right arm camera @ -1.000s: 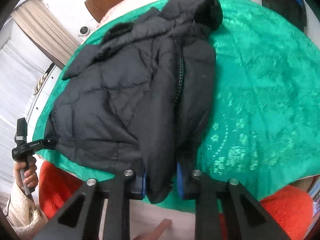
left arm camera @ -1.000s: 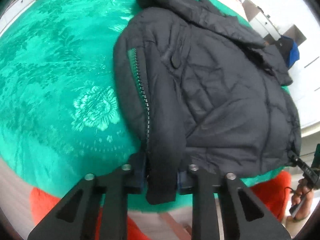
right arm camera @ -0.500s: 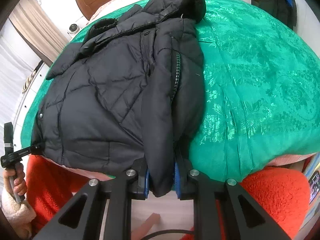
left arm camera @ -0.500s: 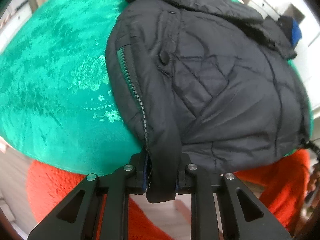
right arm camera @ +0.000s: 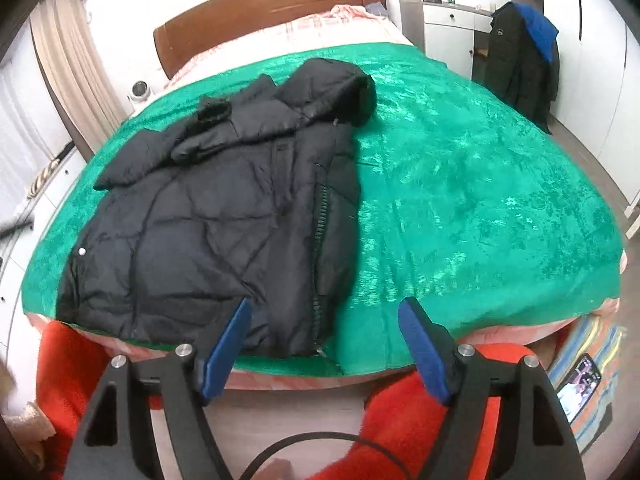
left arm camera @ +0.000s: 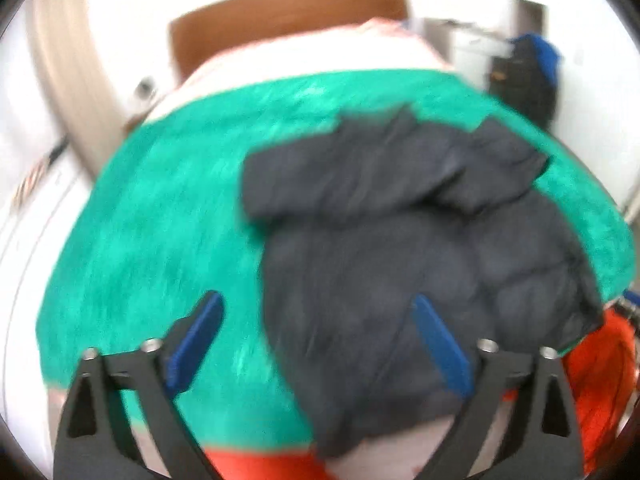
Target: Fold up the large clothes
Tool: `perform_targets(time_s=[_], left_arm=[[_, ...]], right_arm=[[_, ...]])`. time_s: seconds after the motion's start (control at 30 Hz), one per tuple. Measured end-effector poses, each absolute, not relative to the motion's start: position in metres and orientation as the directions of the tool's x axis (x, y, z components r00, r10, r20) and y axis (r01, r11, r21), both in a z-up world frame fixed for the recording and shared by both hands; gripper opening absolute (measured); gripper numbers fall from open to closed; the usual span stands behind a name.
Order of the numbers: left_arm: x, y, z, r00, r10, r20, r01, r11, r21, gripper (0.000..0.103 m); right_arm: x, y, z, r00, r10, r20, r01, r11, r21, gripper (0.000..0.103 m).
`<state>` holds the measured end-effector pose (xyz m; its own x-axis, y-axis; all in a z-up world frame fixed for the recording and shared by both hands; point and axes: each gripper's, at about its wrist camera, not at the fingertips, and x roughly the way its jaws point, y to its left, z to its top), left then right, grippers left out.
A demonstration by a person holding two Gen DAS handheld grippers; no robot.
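— Jacket (right arm camera: 224,216): where is it?

— On the green cover (right arm camera: 460,184) of the bed (right arm camera: 264,4), hood toward twelve o'clock, hem at the near edge. From my right gripper (right arm camera: 324,328) it fills the ten o'clock side; my left view is blurred.

— Your fingers?

— Both pairs are spreading, and neither grips cloth. Left gripper (left arm camera: 316,320) hangs above the jacket (left arm camera: 420,248), blue pads (left arm camera: 440,344) wide apart. Right pads (right arm camera: 424,348) frame the hem without touching it.
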<state>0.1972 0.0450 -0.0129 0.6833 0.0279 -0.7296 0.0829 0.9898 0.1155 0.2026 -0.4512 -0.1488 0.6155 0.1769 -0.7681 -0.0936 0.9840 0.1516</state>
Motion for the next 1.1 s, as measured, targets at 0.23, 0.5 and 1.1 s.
perform_targets(time_s=[0.23,0.5,1.1], left_arm=[[0.328,-0.07,-0.031,0.63,-0.096,-0.771,0.314,0.939,0.14,0.099],[0.431,-0.134,-0.111,0.536,-0.008,-0.844,0.271,0.949,0.163,0.098],[0.274,0.253,0.021,0.72,0.268,-0.64,-0.444,0.887,-0.128,0.015]], right_arm=[[0.196,-0.414,-0.161,0.585,0.233,-0.777,-0.189,0.971,0.149,0.076],[0.183,-0.399,-0.177,0.551,0.251,-0.796,-0.253,0.959,0.127,0.076],[0.171,-0.365,-0.17,0.592,0.308,-0.745,-0.358,0.928,0.099,0.076]])
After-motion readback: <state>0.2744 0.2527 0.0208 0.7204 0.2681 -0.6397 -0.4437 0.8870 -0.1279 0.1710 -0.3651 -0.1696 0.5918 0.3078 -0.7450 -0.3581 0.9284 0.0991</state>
